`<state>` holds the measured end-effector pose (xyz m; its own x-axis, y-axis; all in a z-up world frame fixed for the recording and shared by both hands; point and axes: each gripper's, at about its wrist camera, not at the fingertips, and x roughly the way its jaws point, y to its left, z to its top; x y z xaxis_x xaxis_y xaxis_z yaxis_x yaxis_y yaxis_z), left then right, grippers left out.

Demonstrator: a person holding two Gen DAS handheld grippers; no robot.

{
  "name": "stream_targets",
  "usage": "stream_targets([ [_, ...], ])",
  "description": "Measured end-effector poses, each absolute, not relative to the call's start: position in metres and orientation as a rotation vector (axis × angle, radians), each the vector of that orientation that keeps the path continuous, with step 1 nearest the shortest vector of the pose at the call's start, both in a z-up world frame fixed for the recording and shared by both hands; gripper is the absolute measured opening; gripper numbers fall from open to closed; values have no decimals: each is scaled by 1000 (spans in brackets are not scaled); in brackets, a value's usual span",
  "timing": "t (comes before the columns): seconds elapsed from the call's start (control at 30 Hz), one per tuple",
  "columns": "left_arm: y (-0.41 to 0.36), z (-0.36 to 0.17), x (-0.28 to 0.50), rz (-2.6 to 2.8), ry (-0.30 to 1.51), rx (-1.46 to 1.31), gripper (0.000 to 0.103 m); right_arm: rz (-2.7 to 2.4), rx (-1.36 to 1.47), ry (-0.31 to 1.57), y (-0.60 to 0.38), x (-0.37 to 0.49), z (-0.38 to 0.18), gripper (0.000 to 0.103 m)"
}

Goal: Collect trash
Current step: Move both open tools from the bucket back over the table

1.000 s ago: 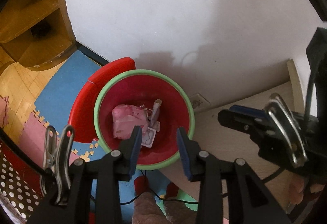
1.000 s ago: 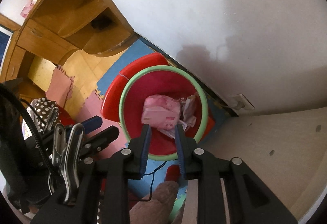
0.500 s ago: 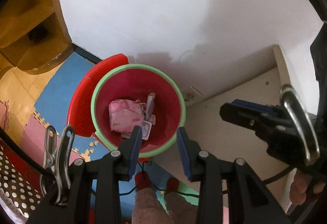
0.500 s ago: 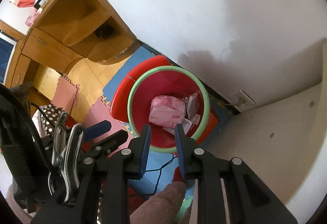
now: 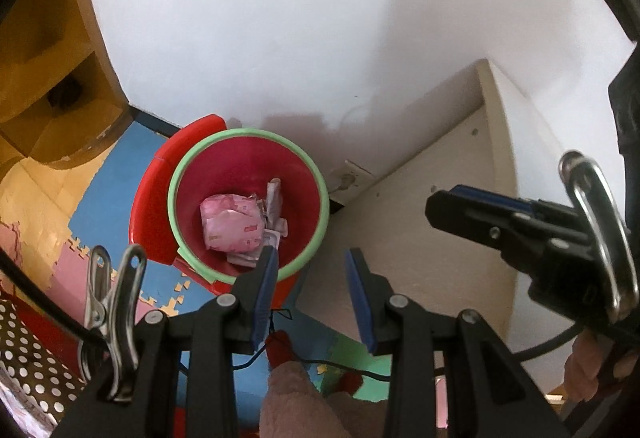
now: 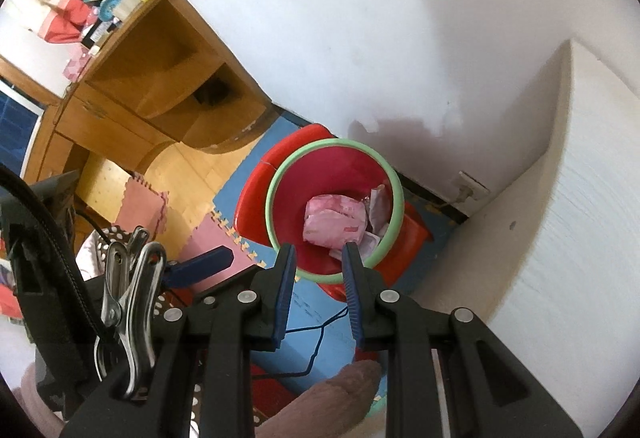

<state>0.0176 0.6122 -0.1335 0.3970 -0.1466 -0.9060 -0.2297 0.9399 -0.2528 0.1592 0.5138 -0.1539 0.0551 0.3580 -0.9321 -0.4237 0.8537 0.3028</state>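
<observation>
Both tongs [image 5: 310, 264] [image 6: 319, 256] hung spread and empty above the bin [image 5: 248, 204] — wrappers [image 5: 234, 222] inside, presumably just dropped.

Bin [image 5: 320, 194] on floor mat [image 5: 100, 198] against wall [image 5: 280, 18], pack [image 5: 232, 222] and wrappers [image 5: 276, 198] inside bin, lid [image 5: 160, 190] behind its left rim, desk [image 6: 152, 78] far left, cabinet [image 5: 440, 158] right, socket [image 5: 352, 174] between bin and cabinet

One red bin [image 5: 248, 174] with a green rim, one pink packet [image 5: 232, 222] inside it, a few smaller wrappers [image 5: 276, 198] beside the packet — exact number unclear, two grippers — left [image 5: 312, 258], right [image 6: 318, 250], one wall socket [image 6: 472, 186], one wooden desk [image 6: 160, 86]
</observation>
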Motion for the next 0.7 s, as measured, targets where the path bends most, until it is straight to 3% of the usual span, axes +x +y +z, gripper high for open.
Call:
stream_targets([
  [0.7,530,-43,-59,41,1067,-247,36,653,64,1231,434,84,-62,24],
])
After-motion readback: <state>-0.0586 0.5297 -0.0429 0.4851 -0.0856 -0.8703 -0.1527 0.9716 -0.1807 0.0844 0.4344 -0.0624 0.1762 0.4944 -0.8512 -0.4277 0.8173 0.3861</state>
